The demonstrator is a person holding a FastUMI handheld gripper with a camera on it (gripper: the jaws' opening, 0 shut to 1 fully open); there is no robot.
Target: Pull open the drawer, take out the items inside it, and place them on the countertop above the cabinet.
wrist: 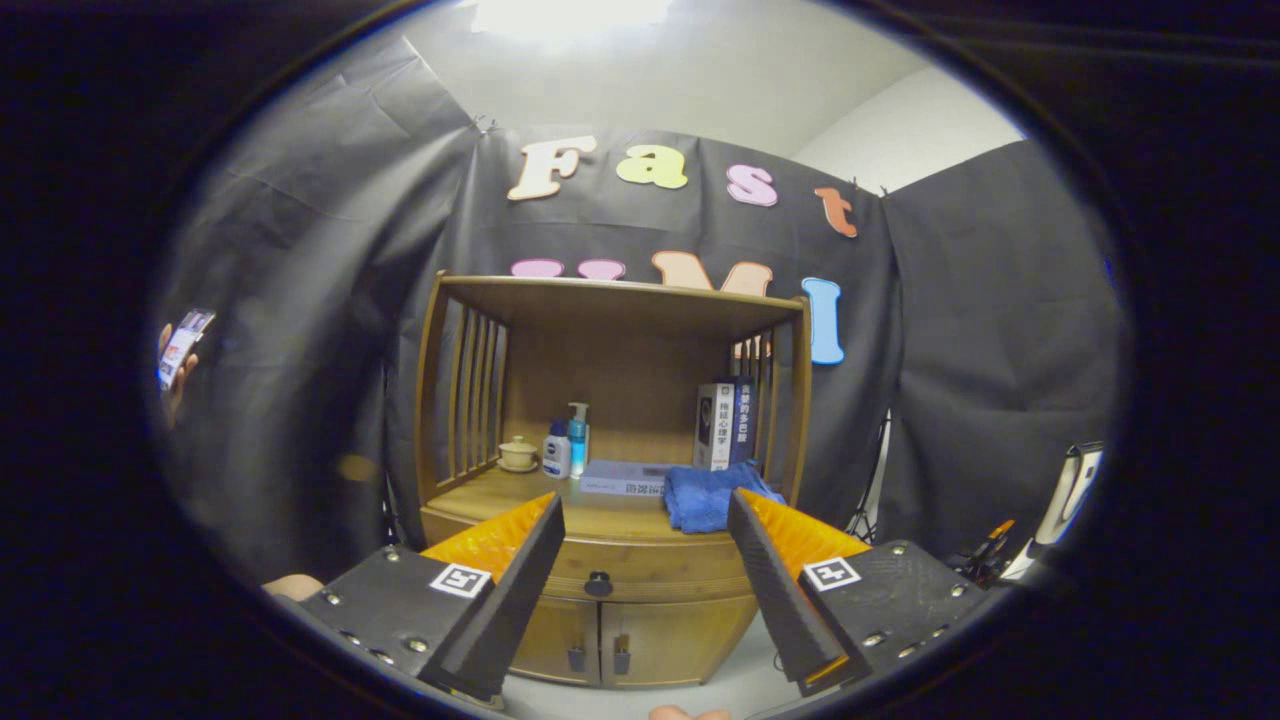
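The drawer (600,565) is shut, its dark knob (598,583) showing between the fingers and well beyond them. The gripper (645,600) hangs in front of the cabinet (610,420) with its jaws wide apart and empty. The step in hand looks to be the reach — keep the knob centred between the fingers, come in level, and close only once both sides flank it, then pull straight out. The bench (500,495) above already carries a blue cloth (705,495), bottles (566,445) and books (727,425) — its near left part is the free spot.
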